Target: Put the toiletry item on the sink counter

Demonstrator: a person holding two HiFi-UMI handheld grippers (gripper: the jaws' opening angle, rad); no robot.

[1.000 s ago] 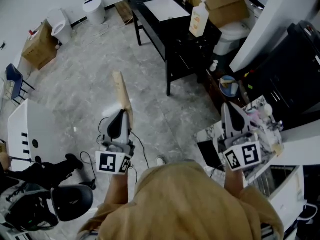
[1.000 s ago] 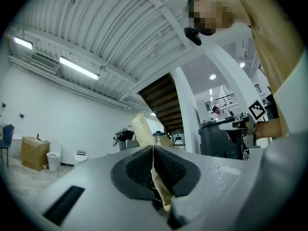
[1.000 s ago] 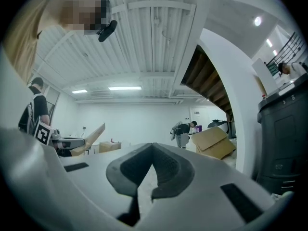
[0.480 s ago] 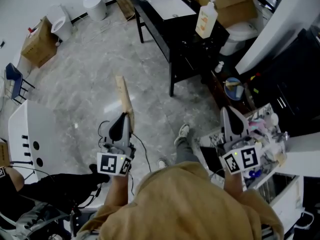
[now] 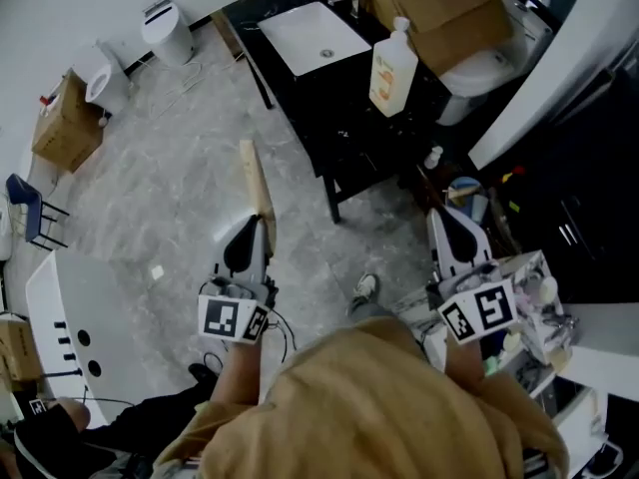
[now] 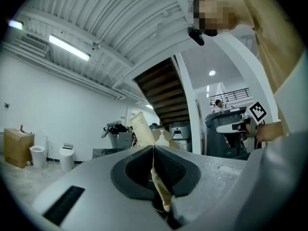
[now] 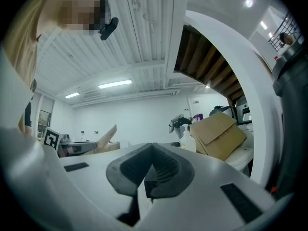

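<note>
Your left gripper (image 5: 258,230) is pinched tight on the flat tan packet (image 5: 256,183), out over the floor (image 5: 170,168). Your right gripper (image 5: 442,220) is closed and empty. Carry the packet level to the black sink counter (image 5: 341,98) and lay it beside the basin (image 5: 315,36).

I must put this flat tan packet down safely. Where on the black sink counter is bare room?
The black counter top looks bare between the white rectangular basin and its near corner, left of the white-and-orange pump bottle. It is crowded at the bottle and the brown cardboard box behind it.
</note>
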